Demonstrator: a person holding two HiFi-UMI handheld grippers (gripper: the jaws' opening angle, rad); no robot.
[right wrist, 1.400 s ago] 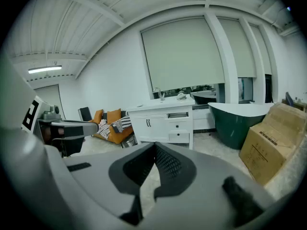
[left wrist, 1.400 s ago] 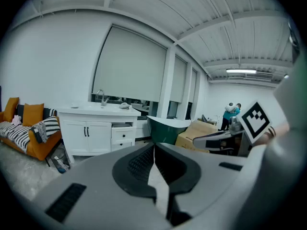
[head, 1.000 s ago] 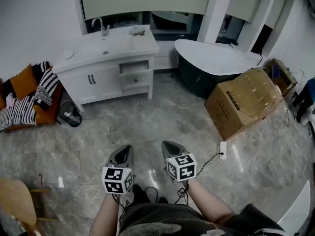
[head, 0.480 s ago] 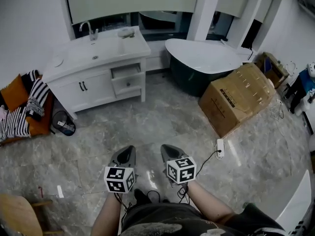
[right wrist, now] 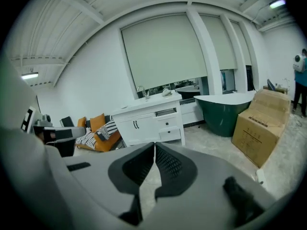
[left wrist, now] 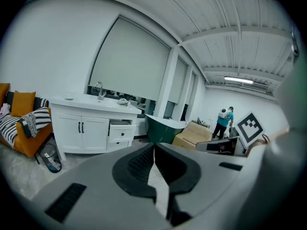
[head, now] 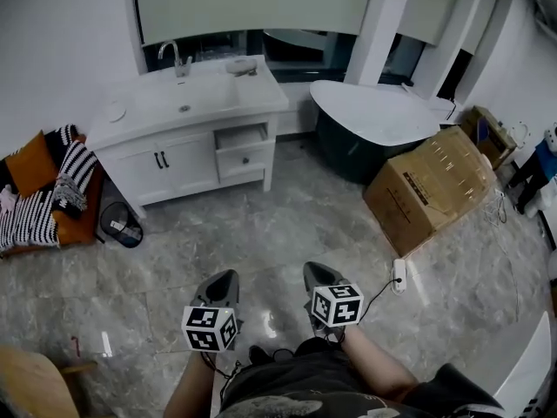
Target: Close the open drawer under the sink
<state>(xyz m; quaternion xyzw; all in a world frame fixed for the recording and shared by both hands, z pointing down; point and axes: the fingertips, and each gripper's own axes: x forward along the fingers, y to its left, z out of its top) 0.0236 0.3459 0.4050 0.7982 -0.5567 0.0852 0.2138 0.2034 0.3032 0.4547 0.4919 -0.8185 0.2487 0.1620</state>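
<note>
Both the left gripper (head: 221, 279) and the right gripper (head: 318, 273) have their jaws pressed together on nothing, low over the grey marble floor (head: 287, 216). The open drawer (head: 241, 138) lies well ahead of them under the sink (head: 187, 97), its front running crosswise, more in line with the left jaws. Right of it stand a tub (head: 383, 111) and a cardboard box (head: 431, 185).

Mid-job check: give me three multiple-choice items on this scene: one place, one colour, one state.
1. Where on the vanity is the open drawer? A) right of the doors, top B) left of the doors C) under the doors
2. The bathtub wall is: A) red B) dark green C) yellow
3. The left gripper and right gripper are: A) shut, empty B) wide open C) gripping the drawer
1 A: it juts out beside the doors, above the shut drawer. 2 B: green below a white rim. 3 A: jaws meet, nothing between.
</note>
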